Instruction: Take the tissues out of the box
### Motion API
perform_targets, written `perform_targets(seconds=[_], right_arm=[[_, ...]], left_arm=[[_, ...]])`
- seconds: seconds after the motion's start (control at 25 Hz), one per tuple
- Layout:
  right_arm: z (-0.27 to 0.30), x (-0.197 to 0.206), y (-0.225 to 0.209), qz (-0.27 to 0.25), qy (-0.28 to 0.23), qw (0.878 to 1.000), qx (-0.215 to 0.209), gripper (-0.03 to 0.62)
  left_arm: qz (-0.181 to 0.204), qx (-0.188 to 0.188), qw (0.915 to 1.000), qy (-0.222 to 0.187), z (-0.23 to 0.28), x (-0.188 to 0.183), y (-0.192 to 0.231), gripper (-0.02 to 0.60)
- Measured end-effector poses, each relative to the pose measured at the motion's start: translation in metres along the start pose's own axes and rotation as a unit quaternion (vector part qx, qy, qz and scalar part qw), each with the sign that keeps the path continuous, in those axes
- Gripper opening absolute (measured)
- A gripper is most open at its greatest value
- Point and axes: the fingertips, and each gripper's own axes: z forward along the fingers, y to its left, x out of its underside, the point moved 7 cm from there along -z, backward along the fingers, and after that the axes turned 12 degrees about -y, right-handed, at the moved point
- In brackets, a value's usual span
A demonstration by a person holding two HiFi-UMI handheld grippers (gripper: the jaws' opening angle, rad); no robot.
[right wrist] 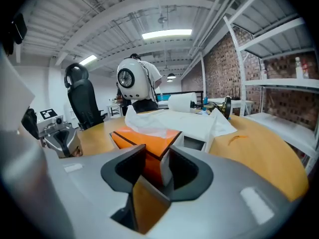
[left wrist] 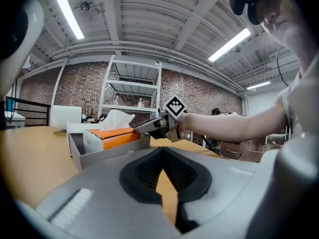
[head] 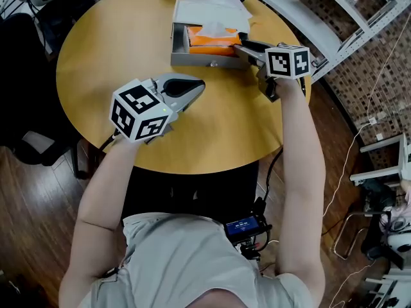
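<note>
so far: orange cardboard tissue pack [head: 212, 41] inside grey metal tray [head: 204, 61], nothing out.
my right gripper [right wrist: 153, 157]: jaws apart around its corner.
my left gripper [left wrist: 160, 157]: closed, empty.

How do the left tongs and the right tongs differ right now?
The left tongs are shut and empty; the right tongs stand apart with the orange tissue box's corner between them. The left hover over bare table, the right at the gray tray. Both carry marker cubes.
</note>
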Motion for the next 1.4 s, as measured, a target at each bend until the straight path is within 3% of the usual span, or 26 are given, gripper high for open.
perform_targets(seconds=[0.32, 0.8, 1.04, 1.4], right_arm=[[-0.007, -0.001, 0.001, -0.018, -0.012, 1.000, 0.018, 0.064], [-0.051, -0.057, 0.022, -0.067, -0.140, 0.987, 0.048, 0.037], [-0.087, -0.059, 0.050, -0.003, -0.224, 0.974, 0.010, 0.037], [-0.102, 0.015, 0.072, 0.082, -0.225, 0.971, 0.004, 0.038]], left_arm=[[0.001, -0.001, 1.0000, -0.001, 0.000, 0.002, -0.002, 0.000], [0.001, -0.001, 1.0000, -0.001, 0.001, 0.003, -0.001, 0.000], [0.001, -0.002, 1.0000, -0.002, -0.004, 0.006, -0.003, 0.000], [-0.001, -0.002, 1.0000, 0.000, 0.004, -0.002, -0.002, 0.000]])
